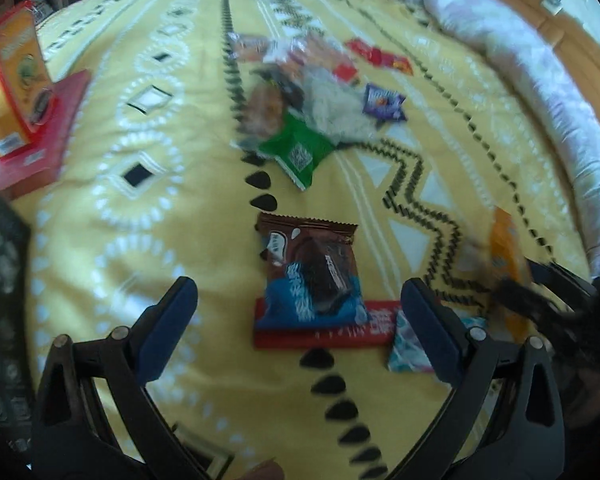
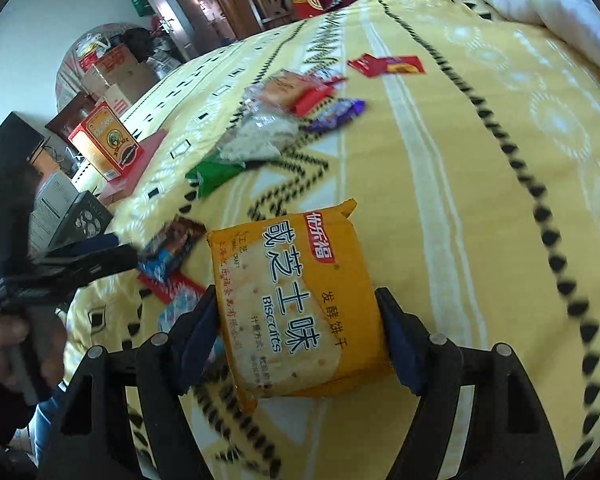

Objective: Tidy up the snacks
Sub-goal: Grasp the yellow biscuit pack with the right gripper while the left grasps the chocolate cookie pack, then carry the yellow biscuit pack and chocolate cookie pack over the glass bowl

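On the yellow patterned bedspread [image 1: 140,240], far left: 1 orange upright carton w/ red edges [image 1: 14,76] standing on 1 flat red box [image 1: 40,136]; 1 dark printed box [image 1: 0,280] at the frame's left edge below them.

Centre, left wrist view: left gripper [image 1: 298,308] pointing down at the bed, jaws wide apart, nothing between the pads, which touch no packet. Ahead between its fingers, 1 brown-and-blue glossy cookie packet [image 1: 310,272] lying partly on top of 1 flat red wrapper bar [image 1: 328,330]; 1 pale blue-pink sachet [image 1: 406,350] just beside the bar, partly behind the right finger.

Further up, a loose heap: 1 green foil packet [image 1: 300,152], 1 clear crinkly bag w/ pale contents [image 1: 336,108], a couple of blurred orange-red packets behind – count unclear. Right of the heap, 1 purple foil packet [image 1: 382,102], then 1 red flat packet [image 1: 380,56], apart from the rest.

Right: right gripper [image 2: 300,340] clamped on 1 orange plastic biscuit pack [image 2: 296,300], pads pressing both sides, pack raised off the bedspread, tilted. A hand [image 2: 8,344] holds the left tool's handle. 1 pale rolled quilt [image 1: 520,52] along the bed's right edge.
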Demonstrator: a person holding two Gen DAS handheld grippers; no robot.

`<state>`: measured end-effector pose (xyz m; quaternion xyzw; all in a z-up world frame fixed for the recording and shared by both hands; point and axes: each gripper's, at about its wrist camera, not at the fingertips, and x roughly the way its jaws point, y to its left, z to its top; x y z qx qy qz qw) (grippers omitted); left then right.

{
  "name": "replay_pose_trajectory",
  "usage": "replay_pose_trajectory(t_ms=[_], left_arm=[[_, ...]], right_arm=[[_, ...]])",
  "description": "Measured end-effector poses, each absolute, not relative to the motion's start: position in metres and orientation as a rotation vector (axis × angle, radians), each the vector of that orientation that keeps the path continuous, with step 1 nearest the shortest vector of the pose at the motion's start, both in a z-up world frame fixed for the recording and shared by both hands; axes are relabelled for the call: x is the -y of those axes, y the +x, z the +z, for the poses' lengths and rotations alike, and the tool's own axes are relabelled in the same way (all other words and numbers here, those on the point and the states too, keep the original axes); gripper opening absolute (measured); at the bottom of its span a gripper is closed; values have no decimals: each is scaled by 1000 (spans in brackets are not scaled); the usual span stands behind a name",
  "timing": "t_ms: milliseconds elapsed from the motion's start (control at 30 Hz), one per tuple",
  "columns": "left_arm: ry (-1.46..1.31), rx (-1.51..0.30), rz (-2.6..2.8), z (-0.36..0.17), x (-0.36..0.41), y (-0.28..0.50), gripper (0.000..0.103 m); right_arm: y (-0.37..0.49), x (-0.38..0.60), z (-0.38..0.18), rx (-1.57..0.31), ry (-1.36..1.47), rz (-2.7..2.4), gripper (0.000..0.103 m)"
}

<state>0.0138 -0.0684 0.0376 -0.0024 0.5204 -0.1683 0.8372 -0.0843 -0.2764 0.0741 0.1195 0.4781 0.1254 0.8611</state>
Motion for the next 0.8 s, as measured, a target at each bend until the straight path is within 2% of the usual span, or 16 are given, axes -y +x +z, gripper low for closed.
replay_pose_trajectory(t_ms=[67,133,167,200,267,333,600,800], left_arm=[[1,-1128,-343,26,73,19,94],[30,-1133,-327,17,79,22,83],[56,-1125,-314,15,81,22,75],[82,-1105,-310,16,83,20,62],[105,-1091,-306,19,83,18,60],[117,-1052,-297,30,82,11,51],[76,-836,-275,109,49,-23,49],[89,-680,-155,171,6,-45,49]], right_arm=[[-89,281,72,-1013,277,258,78],[-90,281,69,-1016,288,255,78],[-91,281,68,-1016,288,256,78],[-91,280,68,-1016,287,258,78],[-92,277,68,-1012,287,260,78],[-93,276,71,-1003,286,259,78],[-98,266,93,-953,266,258,78],[-95,240,137,-885,221,291,78]])
